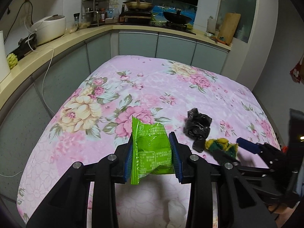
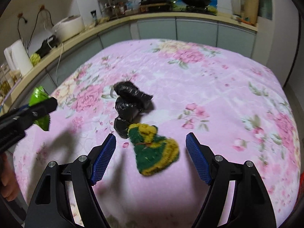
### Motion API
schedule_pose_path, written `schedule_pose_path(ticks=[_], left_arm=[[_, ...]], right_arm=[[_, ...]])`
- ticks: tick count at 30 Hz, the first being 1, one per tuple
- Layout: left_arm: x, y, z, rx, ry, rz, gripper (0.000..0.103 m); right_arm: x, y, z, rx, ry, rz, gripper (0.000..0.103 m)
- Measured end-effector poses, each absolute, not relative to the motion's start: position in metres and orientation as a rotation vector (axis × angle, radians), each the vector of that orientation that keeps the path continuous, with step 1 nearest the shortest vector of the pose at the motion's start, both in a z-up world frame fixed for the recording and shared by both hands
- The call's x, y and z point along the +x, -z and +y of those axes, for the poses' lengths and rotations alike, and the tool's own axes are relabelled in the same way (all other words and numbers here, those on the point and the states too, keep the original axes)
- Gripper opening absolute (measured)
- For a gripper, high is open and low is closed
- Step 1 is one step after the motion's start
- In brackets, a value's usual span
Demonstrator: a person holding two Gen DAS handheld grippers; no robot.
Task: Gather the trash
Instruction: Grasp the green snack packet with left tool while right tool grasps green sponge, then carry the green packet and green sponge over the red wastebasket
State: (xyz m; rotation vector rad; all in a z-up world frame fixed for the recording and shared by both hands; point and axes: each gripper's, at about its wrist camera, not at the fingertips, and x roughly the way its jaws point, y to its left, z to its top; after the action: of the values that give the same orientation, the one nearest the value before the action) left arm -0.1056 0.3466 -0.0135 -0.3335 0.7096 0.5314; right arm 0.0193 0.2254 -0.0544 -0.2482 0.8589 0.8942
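Observation:
My left gripper (image 1: 152, 152) is shut on a green snack wrapper (image 1: 150, 148), held above the flowered tablecloth (image 1: 133, 87); the same wrapper (image 2: 39, 96) shows at the left edge of the right wrist view. A crumpled black plastic bag (image 1: 197, 125) (image 2: 131, 102) lies on the cloth. Just in front of it lies a green and yellow scrubber (image 2: 153, 148) (image 1: 221, 145). My right gripper (image 2: 151, 153) hangs open over the scrubber, its blue pads (image 2: 105, 157) apart from it on both sides.
A crumpled white tissue (image 1: 175, 211) lies on the cloth below my left gripper. Behind the table runs a kitchen counter (image 1: 57, 47) with a rice cooker (image 1: 50, 28), a cable, a rack and pans. A hand (image 2: 7, 182) shows at the left.

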Motion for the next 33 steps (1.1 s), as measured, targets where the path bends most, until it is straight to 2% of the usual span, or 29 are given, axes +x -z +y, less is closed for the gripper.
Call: schedule_pose_path(ticks=[7, 11, 17, 33], left_arm=[[-0.106, 0.021, 0.356, -0.350, -0.550, 0.724, 0.033], [-0.103, 0.023, 0.353, -0.344, -0.548, 0.731, 0.033], [-0.100, 0.022, 0.343, -0.313, -0.541, 0.731, 0.033], [-0.090, -0.001, 0.307, -0.227, -0.518, 0.688, 0.033]], right_arm=[[0.021, 0.069, 0.237, -0.287, -0.893, 0.873, 0.072], [0.021, 0.069, 0.235, -0.281, -0.897, 0.873, 0.055], [0.023, 0.069, 0.231, -0.272, -0.898, 0.876, 0.046], [0.020, 0.020, 0.155, -0.116, -0.785, 0.767, 0.045]])
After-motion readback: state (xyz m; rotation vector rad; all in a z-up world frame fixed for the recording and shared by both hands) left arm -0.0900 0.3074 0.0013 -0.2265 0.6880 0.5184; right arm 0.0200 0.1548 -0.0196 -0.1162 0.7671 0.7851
